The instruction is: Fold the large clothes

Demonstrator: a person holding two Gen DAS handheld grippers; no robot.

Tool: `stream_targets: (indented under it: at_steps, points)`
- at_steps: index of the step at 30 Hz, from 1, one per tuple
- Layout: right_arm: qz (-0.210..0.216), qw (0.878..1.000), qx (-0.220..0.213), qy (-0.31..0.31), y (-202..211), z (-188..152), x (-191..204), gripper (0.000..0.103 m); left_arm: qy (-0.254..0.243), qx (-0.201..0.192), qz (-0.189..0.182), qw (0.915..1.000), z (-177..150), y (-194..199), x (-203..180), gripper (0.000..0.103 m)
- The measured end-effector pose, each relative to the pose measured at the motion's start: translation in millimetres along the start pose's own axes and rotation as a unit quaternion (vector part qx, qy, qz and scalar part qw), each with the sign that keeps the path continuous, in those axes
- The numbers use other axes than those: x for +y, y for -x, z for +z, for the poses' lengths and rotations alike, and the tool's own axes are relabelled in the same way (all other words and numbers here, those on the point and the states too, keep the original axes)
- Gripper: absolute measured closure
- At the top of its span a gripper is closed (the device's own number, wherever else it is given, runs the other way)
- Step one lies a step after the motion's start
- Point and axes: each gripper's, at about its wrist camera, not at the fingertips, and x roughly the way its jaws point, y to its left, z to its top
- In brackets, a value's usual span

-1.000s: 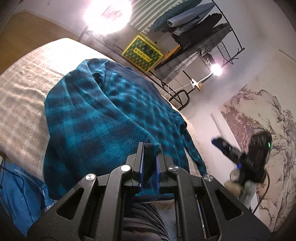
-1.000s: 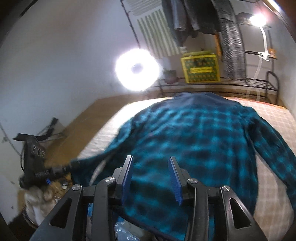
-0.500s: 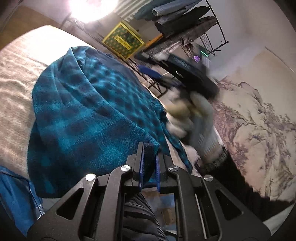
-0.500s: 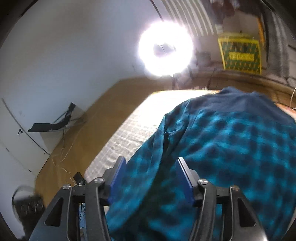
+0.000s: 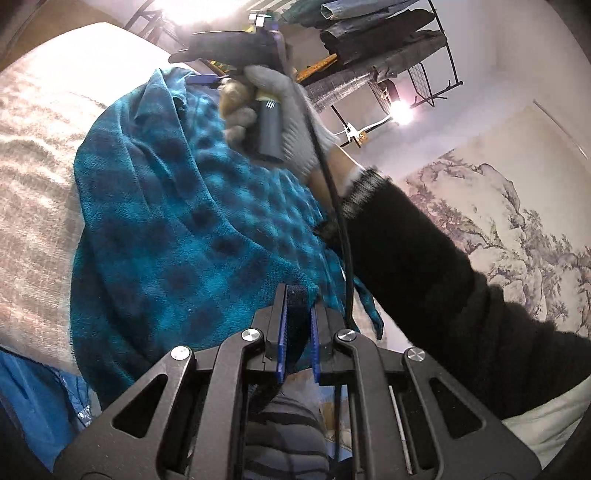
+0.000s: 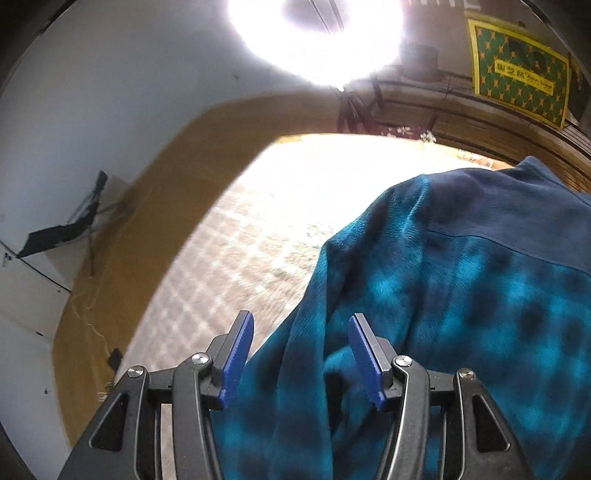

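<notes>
— What sort of room is this?
— A bedroom at home: a bed (image 5: 33, 192) under the fingers, a clothes rack (image 5: 384, 48) beyond them, a landscape painting (image 5: 517, 229) off to their right.

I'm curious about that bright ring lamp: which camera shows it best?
The right wrist view: the ring lamp fills the top as a glaring circle. The left wrist view catches only a slice of its glow at the top edge.

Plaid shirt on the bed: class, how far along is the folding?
Done: one side of the plaid shirt already lies doubled over itself. In hand: the left gripper pinches a dark hem; the right gripper, jaws open, hangs over the shoulder fold. Left: the far sleeve and the final folds on the bed.
</notes>
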Motion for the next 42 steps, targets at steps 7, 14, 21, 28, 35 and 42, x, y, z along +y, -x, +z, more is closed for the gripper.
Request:
stream_targets:
  at_steps: [7,14,21,28,35,42]
  points:
    - [-0.027,0.999,0.032,-0.014,-47,13,-9,0.067,-0.034,0.024,0.007,0.9991,-11,-6,-8,0.095]
    - [0.023,0.999,0.005,-0.036,-30,23,-15,0.103,-0.067,0.049,0.026,0.9962,-26,-7,-15,0.095]
    - [0.025,0.992,-0.079,-0.098,60,7,-86,0.103,-0.133,0.072,0.065,0.9864,-47,-10,-37,0.095]
    - [-0.024,0.988,-0.046,-0.146,69,-47,-158,0.098,-0.168,0.1,0.107,0.9749,-71,-22,-37,0.095]
    - [-0.102,0.988,-0.032,-0.112,88,-50,-153,0.065,-0.169,0.101,0.147,0.9694,-84,-8,-28,0.085]
    - [-0.042,0.998,-0.03,0.018,86,-20,-56,0.044,-0.128,0.066,0.15,0.9781,-83,22,-18,0.077]
